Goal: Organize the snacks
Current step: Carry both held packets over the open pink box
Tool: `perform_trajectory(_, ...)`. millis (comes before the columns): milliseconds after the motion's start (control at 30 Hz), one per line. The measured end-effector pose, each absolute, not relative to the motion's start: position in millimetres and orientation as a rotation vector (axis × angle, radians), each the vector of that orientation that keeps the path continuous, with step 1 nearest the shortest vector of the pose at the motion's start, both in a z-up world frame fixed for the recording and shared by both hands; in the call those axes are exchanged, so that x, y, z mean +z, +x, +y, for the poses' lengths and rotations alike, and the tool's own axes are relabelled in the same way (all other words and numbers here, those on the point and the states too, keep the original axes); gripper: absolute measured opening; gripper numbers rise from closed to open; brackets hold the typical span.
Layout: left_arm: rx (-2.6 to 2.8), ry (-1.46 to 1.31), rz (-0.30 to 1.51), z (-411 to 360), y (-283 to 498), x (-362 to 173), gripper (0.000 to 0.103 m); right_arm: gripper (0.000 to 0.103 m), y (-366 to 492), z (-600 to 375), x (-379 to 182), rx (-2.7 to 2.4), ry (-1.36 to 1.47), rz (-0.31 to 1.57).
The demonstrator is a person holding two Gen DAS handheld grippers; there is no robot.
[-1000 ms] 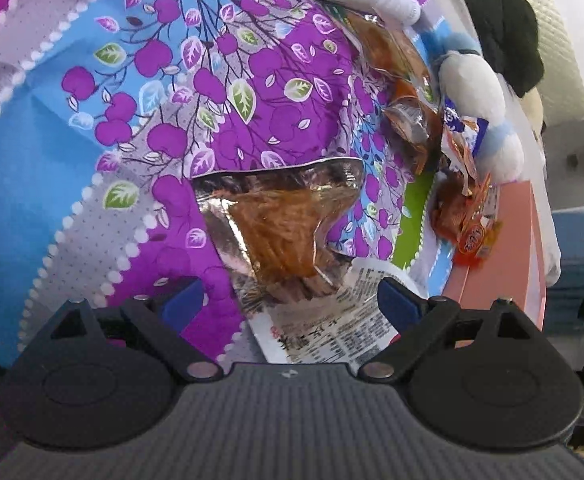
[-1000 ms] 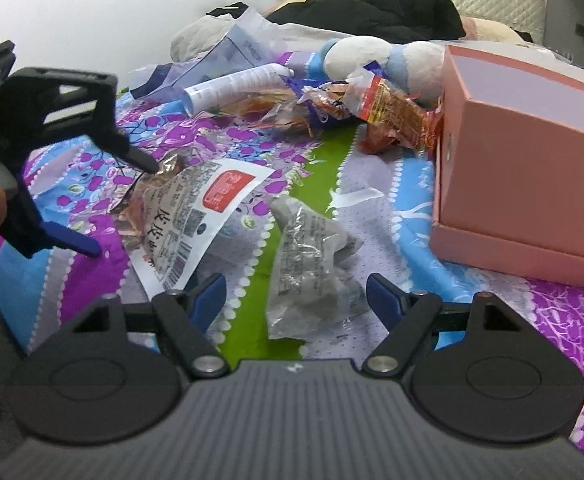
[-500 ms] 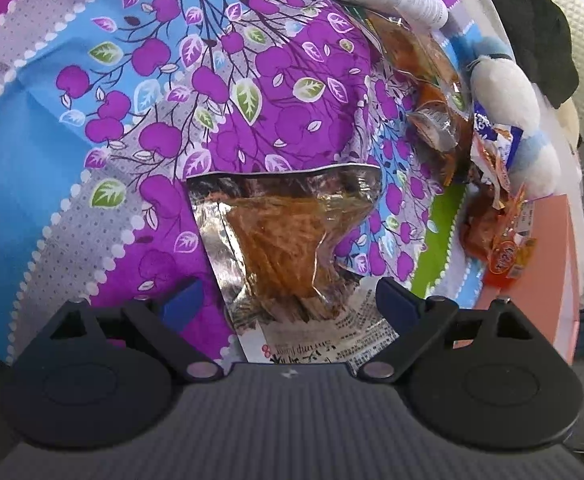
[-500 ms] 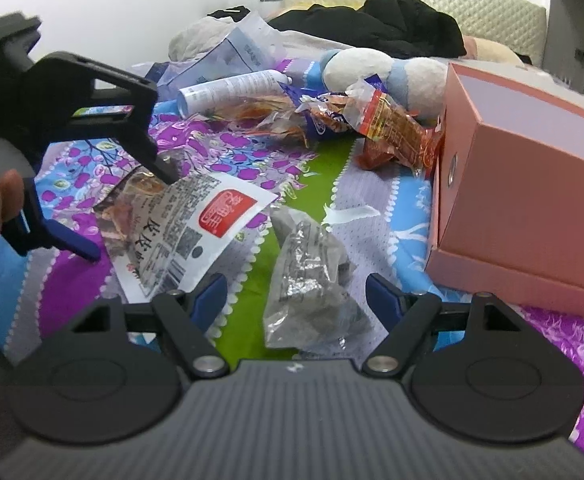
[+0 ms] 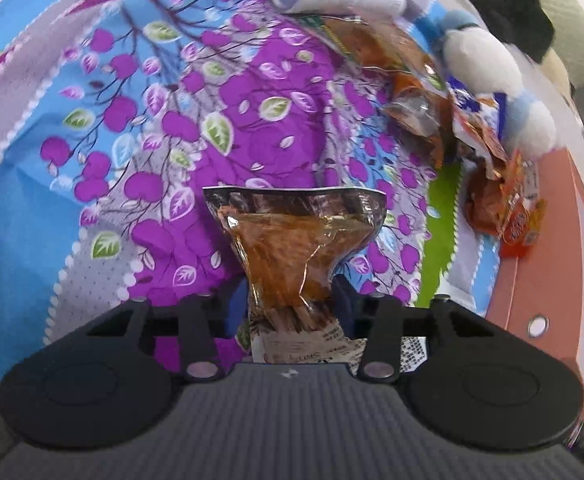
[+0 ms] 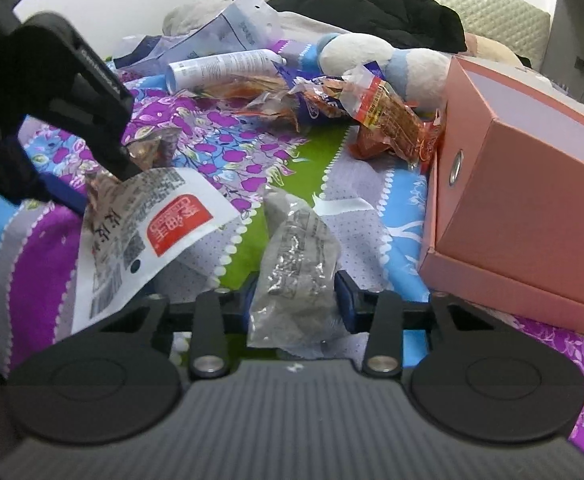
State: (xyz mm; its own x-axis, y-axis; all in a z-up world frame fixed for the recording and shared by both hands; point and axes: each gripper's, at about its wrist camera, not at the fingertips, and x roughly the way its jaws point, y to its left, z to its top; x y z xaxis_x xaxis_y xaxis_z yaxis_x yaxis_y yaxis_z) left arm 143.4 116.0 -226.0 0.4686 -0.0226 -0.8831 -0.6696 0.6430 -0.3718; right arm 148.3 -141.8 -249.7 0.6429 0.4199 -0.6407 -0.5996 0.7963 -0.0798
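A clear packet of brown strips (image 5: pixel 295 248) with a white printed end (image 6: pixel 152 224) sits between the pads of my left gripper (image 5: pixel 290 304). Its jaws are closing and pinch the packet's middle, lifting it off the bedspread. The right wrist view shows that left gripper (image 6: pixel 96 180) at the left, with a hand behind it. My right gripper (image 6: pixel 295 300) has a crumpled silver packet (image 6: pixel 295 252) between its blue pads; its jaws are closing too and touch the packet on both sides.
A pink box (image 6: pixel 523 200) stands to the right on the flowered bedspread (image 5: pixel 92 128). Several orange snack packets (image 6: pixel 383 116) lie in a heap beyond, beside a white tube (image 6: pixel 224 66) and a blue-and-white plush toy (image 6: pixel 371 56). Dark clothing lies at the back.
Both grippers have gone from wide open to closed around their packets. The left one has turned and raised the brown packet's white end.
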Motion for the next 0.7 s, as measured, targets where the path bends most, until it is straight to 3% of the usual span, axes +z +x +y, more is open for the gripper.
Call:
perform_trajectory(200,0.372,-0.721,1.035,109.6,143.2,-218.0,0.037,0.041,146.3,-150.1,-242.5,0.566,-0.257,0.677)
perform_trajectory(700,0.152,-0.487,1.024,71.1,135.1,-176.3,0.034,0.04,139.0,-177.9,-198.6,0.487,-0.137,0.658)
